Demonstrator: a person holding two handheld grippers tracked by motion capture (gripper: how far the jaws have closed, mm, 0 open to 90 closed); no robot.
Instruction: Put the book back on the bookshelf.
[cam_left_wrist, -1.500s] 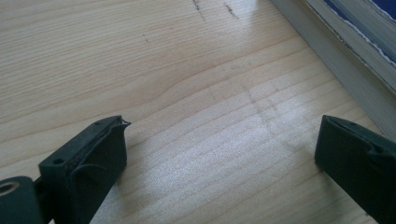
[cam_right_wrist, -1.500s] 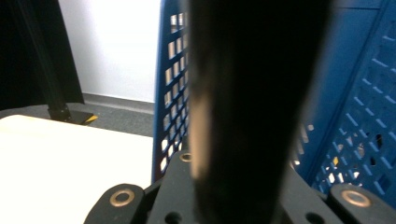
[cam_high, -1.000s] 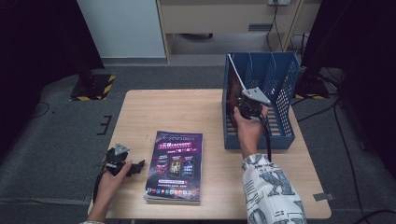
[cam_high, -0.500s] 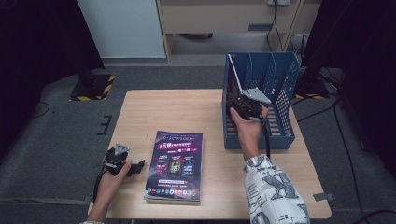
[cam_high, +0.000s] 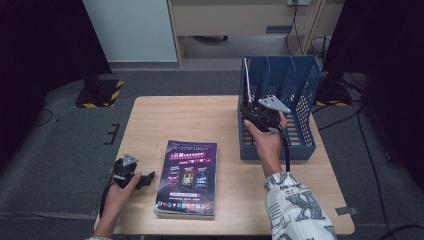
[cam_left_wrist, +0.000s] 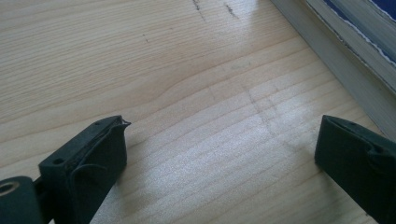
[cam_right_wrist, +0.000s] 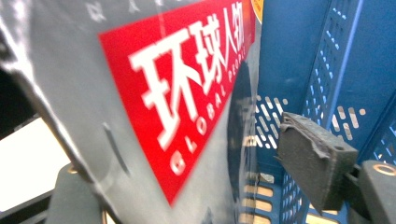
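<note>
High view: your right gripper (cam_high: 252, 111) is at the left compartment of the blue file rack (cam_high: 305, 90), which stands on the far right part of the wooden table (cam_high: 200, 117). A magazine (cam_high: 246, 85) stands upright in this left compartment, against the left wall of the rack, and its top edge rises above your gripper. In the right gripper view you see the cover of the magazine (cam_right_wrist: 154, 107) very close, grey with a red title block and white letters. It is between the two black jaws. The jaws have just been opening, and now the right pad stands clearly apart from the cover, with the blue perforated wall behind it. The left jaw is mostly hidden behind the magazine, so I cannot tell if it touches the cover.

Your left gripper (cam_high: 145, 178) rests on the near left part of the table, just beside a stack of magazines (cam_high: 188, 175) with a dark purple cover on top. In the left gripper view its jaws are wide apart over the bare wood with nothing between them, and the edge of the stack (cam_left_wrist: 345, 51) is at the far right.
</note>
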